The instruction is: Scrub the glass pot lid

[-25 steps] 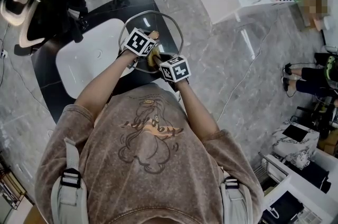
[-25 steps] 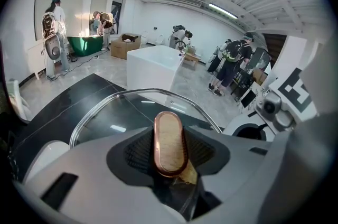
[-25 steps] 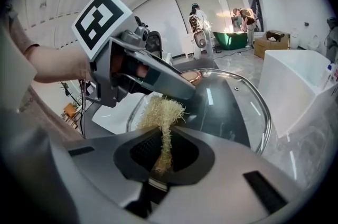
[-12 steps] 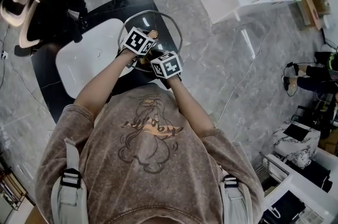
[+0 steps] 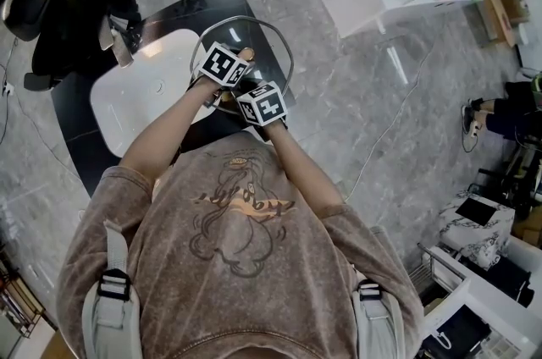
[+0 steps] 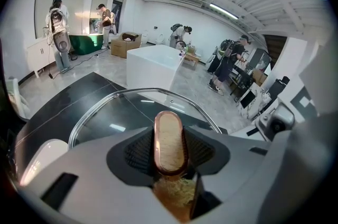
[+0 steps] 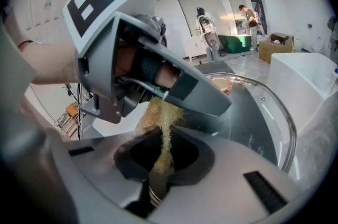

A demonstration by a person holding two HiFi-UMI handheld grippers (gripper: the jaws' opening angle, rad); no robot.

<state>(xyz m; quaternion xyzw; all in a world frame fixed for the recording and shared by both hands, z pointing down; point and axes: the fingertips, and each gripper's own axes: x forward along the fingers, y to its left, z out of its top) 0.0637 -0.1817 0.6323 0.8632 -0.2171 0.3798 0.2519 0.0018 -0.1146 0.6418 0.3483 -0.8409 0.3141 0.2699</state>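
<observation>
**A:** Glass, is it?
**B:** Clear glass, round, with a bright metal rim. The glass pot lid (image 5: 254, 40) is held over the black tabletop (image 5: 85, 146), beside a smooth white basin (image 5: 127, 103).
**A:** Held how?
**B:** The left hand-held gripper (image 6: 170, 153) clamps its oval, copper-edged knob (image 6: 169, 133). The right hand-held gripper (image 7: 161, 158), just beside it, pinches a straw-coloured, fibrous scrubber (image 7: 161, 117).

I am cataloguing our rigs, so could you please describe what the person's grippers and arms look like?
Both the left gripper and the right gripper have smooth grey plastic bodies with black ribbed pads on the jaws. Each carries a white cube printed with black square markers. The arms are bare below the short sleeves of a faded brown T-shirt.
</observation>
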